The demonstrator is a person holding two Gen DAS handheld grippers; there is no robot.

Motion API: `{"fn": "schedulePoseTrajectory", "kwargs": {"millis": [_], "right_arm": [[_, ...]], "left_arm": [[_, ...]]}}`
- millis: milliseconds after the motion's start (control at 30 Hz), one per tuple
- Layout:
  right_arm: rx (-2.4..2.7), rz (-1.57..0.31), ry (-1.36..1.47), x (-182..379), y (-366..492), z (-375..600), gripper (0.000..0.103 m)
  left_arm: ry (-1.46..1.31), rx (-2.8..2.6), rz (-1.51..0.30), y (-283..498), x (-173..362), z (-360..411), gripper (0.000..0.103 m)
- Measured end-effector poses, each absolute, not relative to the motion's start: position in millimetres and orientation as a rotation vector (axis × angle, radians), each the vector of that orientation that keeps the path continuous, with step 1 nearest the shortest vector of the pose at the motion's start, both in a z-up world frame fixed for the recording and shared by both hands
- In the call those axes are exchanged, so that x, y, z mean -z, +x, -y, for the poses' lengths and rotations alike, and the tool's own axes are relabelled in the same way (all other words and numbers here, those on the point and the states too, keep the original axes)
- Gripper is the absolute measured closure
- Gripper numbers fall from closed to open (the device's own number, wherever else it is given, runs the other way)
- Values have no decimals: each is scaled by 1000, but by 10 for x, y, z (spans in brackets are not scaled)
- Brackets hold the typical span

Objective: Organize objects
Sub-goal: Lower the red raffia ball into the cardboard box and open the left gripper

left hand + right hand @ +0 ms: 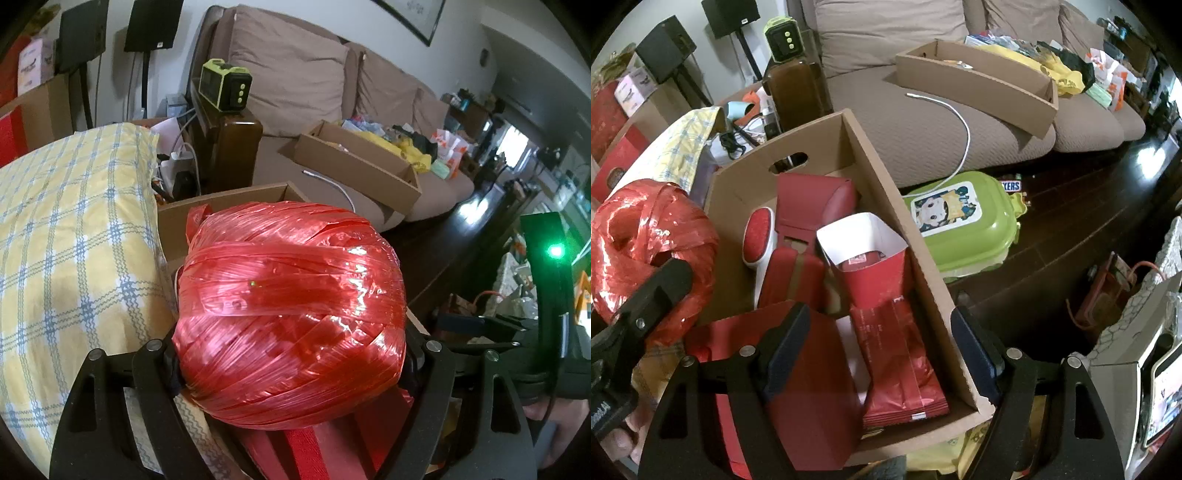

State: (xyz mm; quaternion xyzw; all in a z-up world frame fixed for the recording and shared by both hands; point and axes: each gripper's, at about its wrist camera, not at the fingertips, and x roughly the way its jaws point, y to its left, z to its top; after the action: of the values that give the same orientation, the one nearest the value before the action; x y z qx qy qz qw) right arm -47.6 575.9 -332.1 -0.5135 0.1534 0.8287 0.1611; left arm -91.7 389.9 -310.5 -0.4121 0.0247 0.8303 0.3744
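Red plastic twine, wound into a fat shiny ball (291,314), fills the left gripper (291,362), whose jaws stand wide and press on the ball's two flanks, clamped on it just beside a yellow-and-blue checked pillow (74,236). Seen from the right wrist camera, the same ball (653,254) hangs at the left edge of the cardboard box (923,266), outside its left wall and not yet over the opening. Inside the box lie a red case (812,206), a red-and-white brush (757,236), an open-topped red carton (868,258) and a red foil packet (905,369), with little bare floor showing between them. The right gripper (879,350) hovers above the near end of the box with its jaws apart and nothing between them; the packet lies below the gap, untouched. To the right of the box a green lidded container (964,221) sits on the dark floor before the brown sofa (923,122). The step in hand appears to be placing the ball in the box: it should probably be carried clear over the left wall, lowered onto the flatter items towards the back, and released only once it rests there, since a round ball may roll; the free gripper could steady the box wall.
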Motion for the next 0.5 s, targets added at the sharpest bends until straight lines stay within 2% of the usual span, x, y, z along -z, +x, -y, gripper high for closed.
{"fn": "schedulePoseTrajectory", "kwargs": {"millis": [200, 500], "right_arm": [[-2364, -443, -1466, 3320, -480, -5756, 23], [-2365, -444, -1467, 3318, -482, -5760, 23]], "left_arm": [[-1056, -2133, -147, -866, 3129, -3975, 19], [-1057, -2120, -155, -847, 3144, -3984, 15]]}}
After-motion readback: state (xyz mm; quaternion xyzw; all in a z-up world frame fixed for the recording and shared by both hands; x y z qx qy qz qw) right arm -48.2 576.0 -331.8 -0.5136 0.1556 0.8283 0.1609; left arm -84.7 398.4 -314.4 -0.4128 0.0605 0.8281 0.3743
